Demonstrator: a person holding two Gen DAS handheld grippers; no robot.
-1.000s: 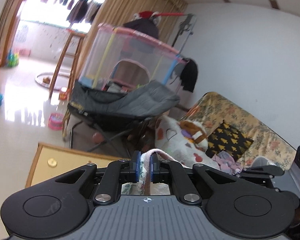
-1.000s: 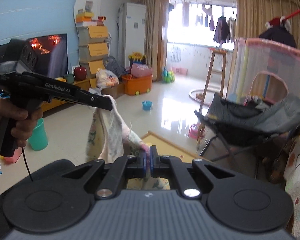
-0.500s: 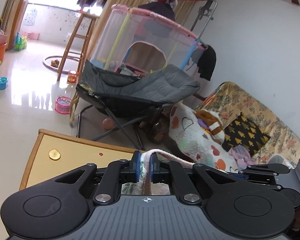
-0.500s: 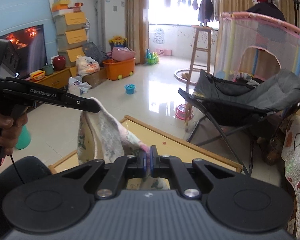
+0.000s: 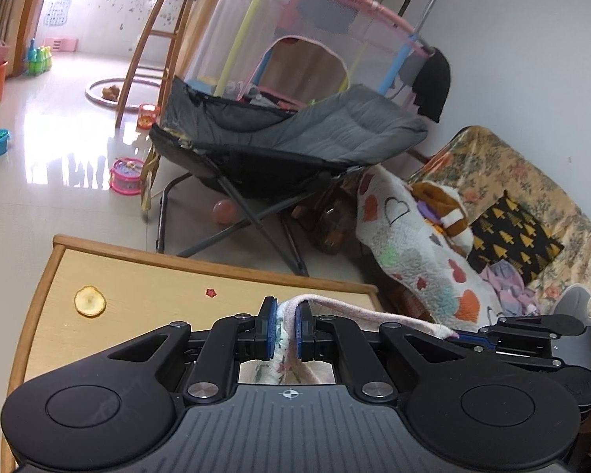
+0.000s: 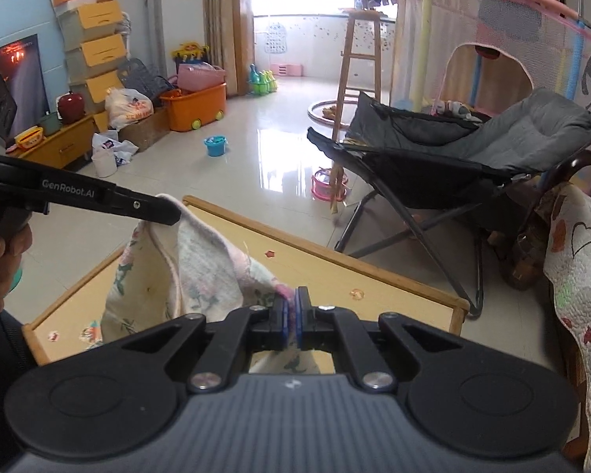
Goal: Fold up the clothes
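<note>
A small pale floral garment with pink trim (image 6: 185, 272) hangs between my two grippers above the yellow wooden table (image 6: 394, 291). My left gripper (image 5: 284, 329) is shut on its pink-edged hem (image 5: 354, 307). In the right wrist view the left gripper (image 6: 165, 213) comes in from the left and pinches the top corner. My right gripper (image 6: 291, 317) is shut on the other corner of the garment. In the left wrist view the right gripper (image 5: 465, 335) shows at the right, holding the hem's far end. The cloth's lower part hangs out of sight behind the gripper bodies.
The table (image 5: 145, 287) bears small stickers and a round yellow mark (image 5: 90, 301). Beyond its far edge stands a grey folding lounge chair (image 5: 279, 146), then a mesh playpen (image 5: 295, 39). A sofa with a heart-print blanket (image 5: 413, 244) is at the right. Toys and bins lie on the tiled floor.
Both grippers have come lower and tilted down toward the table with the garment still held. More of the tabletop shows now.
</note>
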